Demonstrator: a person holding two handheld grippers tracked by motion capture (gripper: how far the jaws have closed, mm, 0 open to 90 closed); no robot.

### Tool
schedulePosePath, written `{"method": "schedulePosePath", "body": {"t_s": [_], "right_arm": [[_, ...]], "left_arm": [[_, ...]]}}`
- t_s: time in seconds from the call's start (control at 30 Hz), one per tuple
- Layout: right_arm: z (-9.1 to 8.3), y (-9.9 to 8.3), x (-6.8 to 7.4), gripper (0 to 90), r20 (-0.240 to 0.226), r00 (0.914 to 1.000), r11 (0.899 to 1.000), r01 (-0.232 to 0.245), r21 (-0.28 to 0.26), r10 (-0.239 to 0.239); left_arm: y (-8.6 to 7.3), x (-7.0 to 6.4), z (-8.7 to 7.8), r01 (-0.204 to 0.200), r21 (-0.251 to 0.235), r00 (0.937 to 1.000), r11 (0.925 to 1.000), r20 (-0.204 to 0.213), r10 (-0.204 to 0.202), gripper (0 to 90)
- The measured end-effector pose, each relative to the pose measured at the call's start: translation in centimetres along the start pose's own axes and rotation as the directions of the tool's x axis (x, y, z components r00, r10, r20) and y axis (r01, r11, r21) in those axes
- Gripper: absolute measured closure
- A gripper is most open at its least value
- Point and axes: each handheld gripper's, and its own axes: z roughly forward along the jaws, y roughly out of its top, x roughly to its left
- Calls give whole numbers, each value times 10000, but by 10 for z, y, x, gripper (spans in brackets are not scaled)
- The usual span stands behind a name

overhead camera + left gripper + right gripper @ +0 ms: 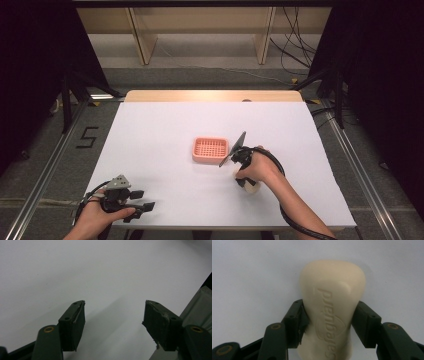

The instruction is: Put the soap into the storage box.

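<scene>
Both tongs are yours: the right gripper (328, 322) pinches the cream soap bar (332, 310) across its waist for the pink soap dish (210, 150), while the left gripper (113, 315) rests spread and idle.

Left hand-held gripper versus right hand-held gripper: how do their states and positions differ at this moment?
The left hand-held gripper stands open with nothing between its jaws, while the right hand-held gripper is closed on the cream soap bar. The left hand-held gripper sits near the table's front left corner; the right hand-held gripper is mid-table, just right of the pink soap dish. Both are held by a hand and have black jaws.
</scene>
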Motion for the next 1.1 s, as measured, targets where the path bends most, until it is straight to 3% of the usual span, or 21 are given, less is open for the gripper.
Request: {"method": "schedulePosePath", "body": {"t_s": [0.37, 0.43, 0.57, 0.63, 0.67, 0.73, 0.87, 1.03, 1.1], "right_arm": [[-2, -3, 4, 505, 102, 9999, 10000, 37, 29, -38], [-3, -3, 3, 505, 108, 9996, 9997, 251, -67, -250], [-6, -4, 6, 505, 186, 9998, 9997, -24, -241, 28], [-7, -5, 4, 505, 272, 9989, 9979, 408, -502, -394], [-8, -6, 5, 506, 270, 9995, 9986, 197, -486, -184], [-9, -7, 4, 506, 253, 9993, 9977, 292, -619, -277], [-11, -8, 4, 506, 221, 9998, 9975, 26, -707, -11], [-16, -10, 1, 506, 271, 9996, 9965, 115, -822, -93], [-17, -10, 0, 506, 438, 9988, 9932, 277, -1129, -229]], "left_arm": [[0, 0, 0, 11, 5, 10000, 10000, 0, -11, 333], [0, 0, 0, 14, 9, 10000, 10000, 9, -14, 333], [0, 0, 1, 42, 11, 10000, 10000, 8, -42, 333], [0, 0, 1, 39, 9, 10000, 10000, 11, -39, 333], [0, 0, 1, 40, 13, 10000, 10000, 11, -40, 333], [0, 0, 1, 41, 25, 10000, 10000, 10, -41, 333], [0, 0, 1, -13, 94, 10000, 10000, 33, 12, 333], [0, 0, 2, 60, 25, 10000, 10000, 24, -60, 332], [0, 1, 1, -49, 139, 10000, 9999, 15, 49, 333]]}}
